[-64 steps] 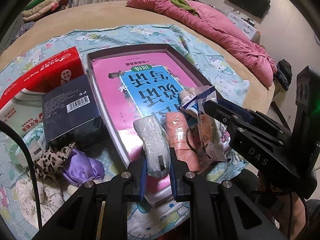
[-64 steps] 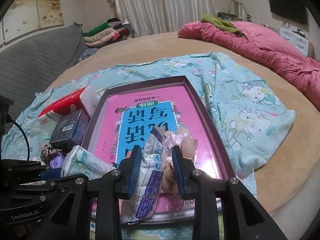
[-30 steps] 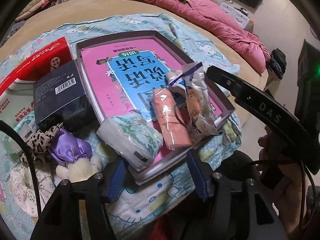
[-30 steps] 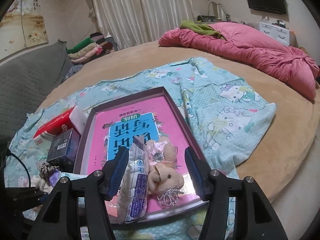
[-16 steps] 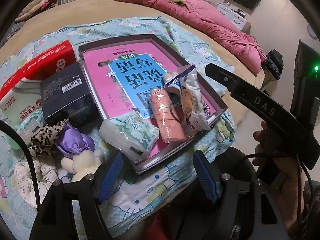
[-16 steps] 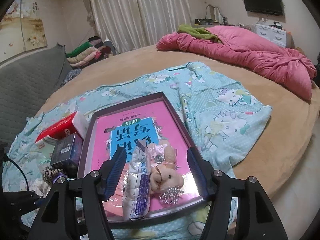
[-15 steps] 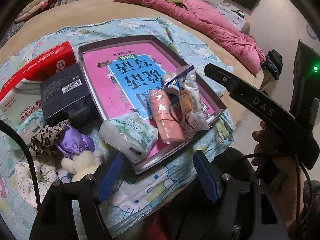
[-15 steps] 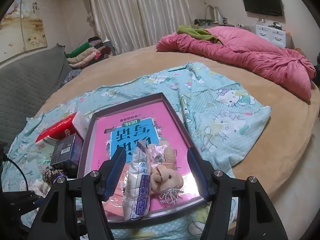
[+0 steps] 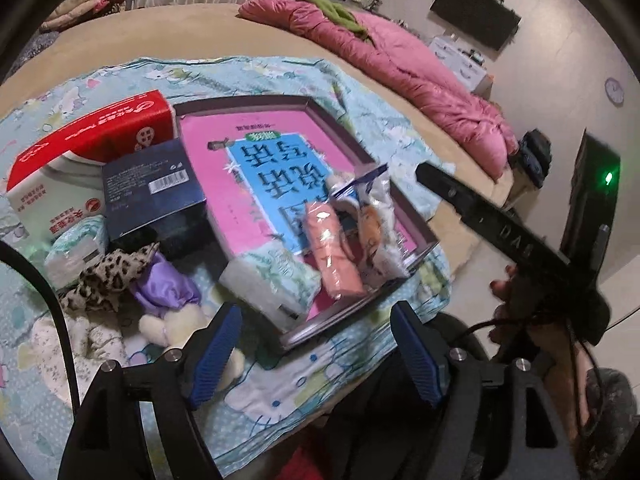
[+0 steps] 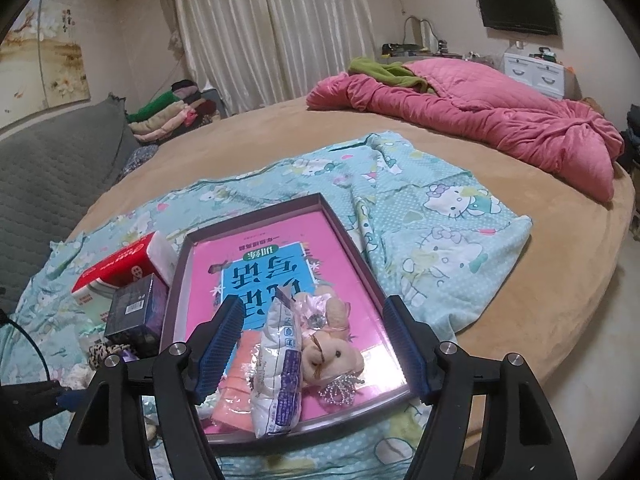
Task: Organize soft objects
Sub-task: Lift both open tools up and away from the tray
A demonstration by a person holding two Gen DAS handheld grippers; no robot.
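Note:
A shallow tray (image 9: 425,241) (image 10: 352,236) lined with a pink and blue sheet lies on a patterned blanket. At its near end lie a green tissue pack (image 9: 269,280), a peach roll (image 9: 335,252) (image 10: 232,392), a white plastic pouch (image 9: 378,216) (image 10: 278,372) and a small plush animal (image 10: 332,354). My left gripper (image 9: 316,354) is open and empty, held back above the tray's near edge. My right gripper (image 10: 314,346) is open and empty above the pouch and plush.
Left of the tray stand a red and white box (image 9: 80,152) (image 10: 120,272) and a dark box (image 9: 152,188) (image 10: 138,312). A leopard-print cloth (image 9: 110,276), a purple pouch (image 9: 164,286) and a cream plush (image 9: 168,328) lie nearby. A pink quilt (image 10: 480,120) lies far back.
Both grippers released their items into the tray, opened wide and pulled back and up. The tissue pack and the pouch now lie free at the tray's near end.

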